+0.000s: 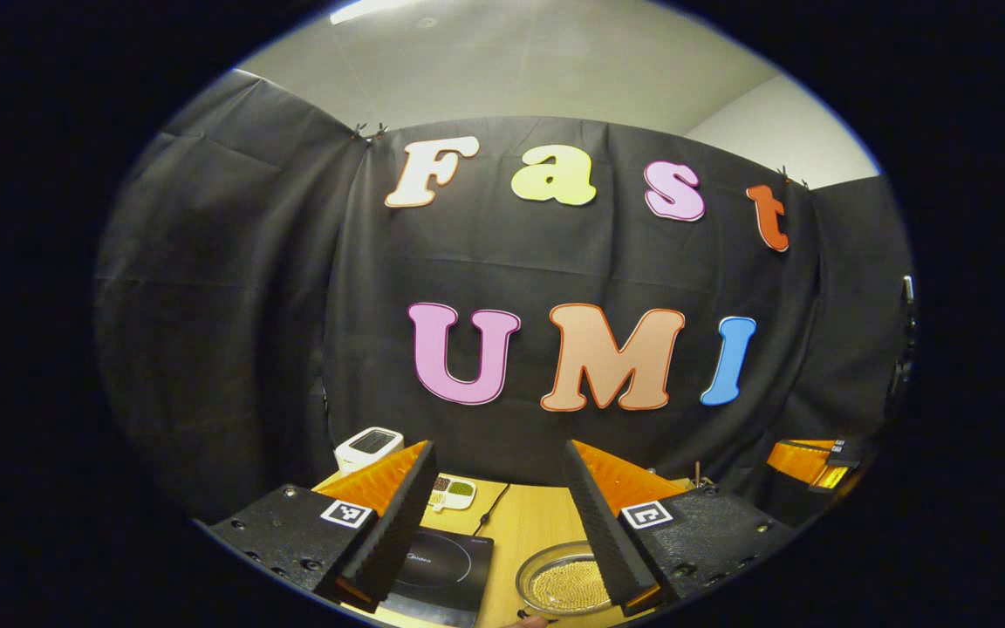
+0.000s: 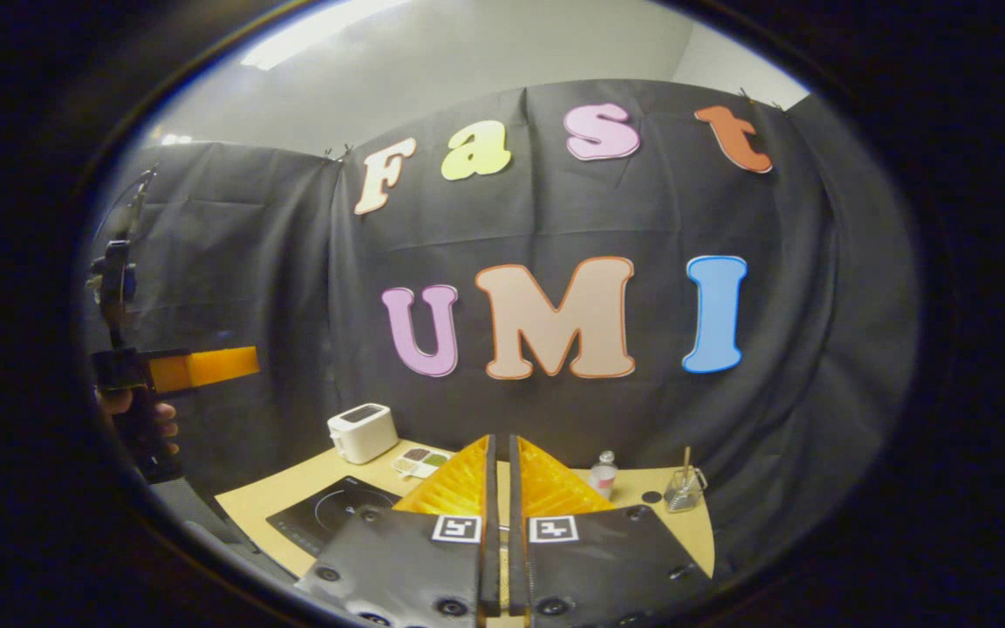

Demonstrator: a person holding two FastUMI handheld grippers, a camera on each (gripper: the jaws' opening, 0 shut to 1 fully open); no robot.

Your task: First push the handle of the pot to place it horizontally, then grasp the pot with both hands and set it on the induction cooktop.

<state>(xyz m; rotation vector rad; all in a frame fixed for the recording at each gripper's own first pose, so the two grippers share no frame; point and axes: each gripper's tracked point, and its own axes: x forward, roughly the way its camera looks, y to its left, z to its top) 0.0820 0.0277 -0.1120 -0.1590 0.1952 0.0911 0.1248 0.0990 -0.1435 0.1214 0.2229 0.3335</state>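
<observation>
Your left gripper (image 1: 499,515) rides high above the light wooden table (image 1: 529,523), its black-and-orange fingers (image 1: 398,515) spread wide with nothing between them. In the left gripper view, the pot (image 1: 565,580) sits at 6 o'clock, just right of centre: a round shallow vessel with a clear glassy rim and a pale gold, finely dotted inside. Its right edge hides behind your right-hand finger. Handle not discernible from here, so its angle cannot be told. A small dark and reddish bit shows at the very bottom edge, just beside the pot; too little to identify.

The flat black induction cooktop (image 1: 441,571) with a thin white ring lies at 7 o'clock of that view, close beside the pot, a strip of bare table between them.

Your right gripper (image 2: 497,523) has its fingers pressed together, only a thin slit between the pads, holding nothing. In the right gripper view the cooktop (image 2: 332,515) sits at 7 o'clock; your left gripper (image 2: 206,366) hangs at 9 o'clock, a hand (image 2: 132,414) on its grip.
</observation>
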